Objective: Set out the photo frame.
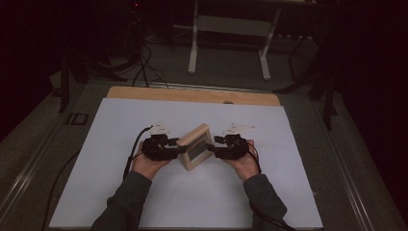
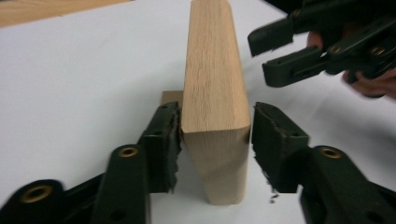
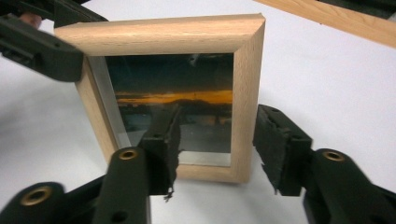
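- One wooden picture frame [image 1: 195,147], standing upright near the middle of the white board [image 1: 115,144], turned at an angle between the two grippers.
- Two grippers, one per hand: left gripper [image 1: 180,149] at the frame's left edge, right gripper [image 1: 210,148] at its right edge; two dark sleeves entering from the bottom.
- Left gripper [image 2: 215,140]: jaws astride the frame's narrow side edge [image 2: 215,93], a sliver of gap on each side, pads not pressing; released, nothing grasped.
- Right gripper [image 3: 215,140]: one jaw in front of the glass, the other outside the frame's [image 3: 161,35] right edge; a clear gap on the outer side, so released too (contact of the front pad with the glass hard to judge).
- Around: bare wood strip of the table [image 1: 192,95] beyond the board, white legs of another table [image 1: 193,48] farther back, cables [image 1: 144,67] on the dark floor.
- Nothing else on the board; frame's own body standing between the two grippers.
- Right gripper view: frame's front, a dusk picture with an orange horizon band behind glass.
- Left gripper view: edge-on frame, a small wooden stand piece [image 2: 169,97] behind it, plus the other hand's gripper [image 2: 280,56] beyond.
- High view: grey three-cornered plates [image 1: 160,129] on both grippers.
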Available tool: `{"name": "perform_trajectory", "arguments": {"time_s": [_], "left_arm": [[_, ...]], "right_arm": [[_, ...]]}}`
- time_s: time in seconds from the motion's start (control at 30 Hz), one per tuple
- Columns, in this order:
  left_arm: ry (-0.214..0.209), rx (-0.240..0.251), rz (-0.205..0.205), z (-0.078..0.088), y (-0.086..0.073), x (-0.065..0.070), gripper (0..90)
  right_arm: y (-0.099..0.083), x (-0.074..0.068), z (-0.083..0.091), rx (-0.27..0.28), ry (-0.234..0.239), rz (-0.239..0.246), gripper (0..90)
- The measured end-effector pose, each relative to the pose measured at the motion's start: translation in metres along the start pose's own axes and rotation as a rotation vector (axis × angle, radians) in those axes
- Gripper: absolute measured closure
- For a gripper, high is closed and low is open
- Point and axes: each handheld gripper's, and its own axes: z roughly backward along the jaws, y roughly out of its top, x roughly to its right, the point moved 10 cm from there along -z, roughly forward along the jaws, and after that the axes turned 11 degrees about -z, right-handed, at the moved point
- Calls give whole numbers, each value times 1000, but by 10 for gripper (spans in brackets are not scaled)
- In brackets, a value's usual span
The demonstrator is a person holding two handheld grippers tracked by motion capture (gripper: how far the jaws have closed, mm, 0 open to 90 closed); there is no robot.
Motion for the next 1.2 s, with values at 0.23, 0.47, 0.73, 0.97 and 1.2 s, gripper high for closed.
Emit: {"name": "perform_trajectory", "arguments": {"time_s": [0.23, 0.47, 0.73, 0.97, 1.2], "left_arm": [[72, 30, -5, 7, 0, 3, 441], [147, 17, -10, 8, -6, 6, 443], [133, 29, 21, 8, -6, 6, 561], [87, 25, 41, 9, -7, 1, 568], [58, 16, 22, 10, -8, -3, 568]], "right_arm": [[3, 1, -9, -23, 8, 21, 383], [11, 2, -16, -38, 23, 48, 343], [15, 3, -23, -56, 45, 53, 277], [16, 2, -29, -71, 56, 59, 252], [21, 0, -36, -66, 91, 62, 204]]}}
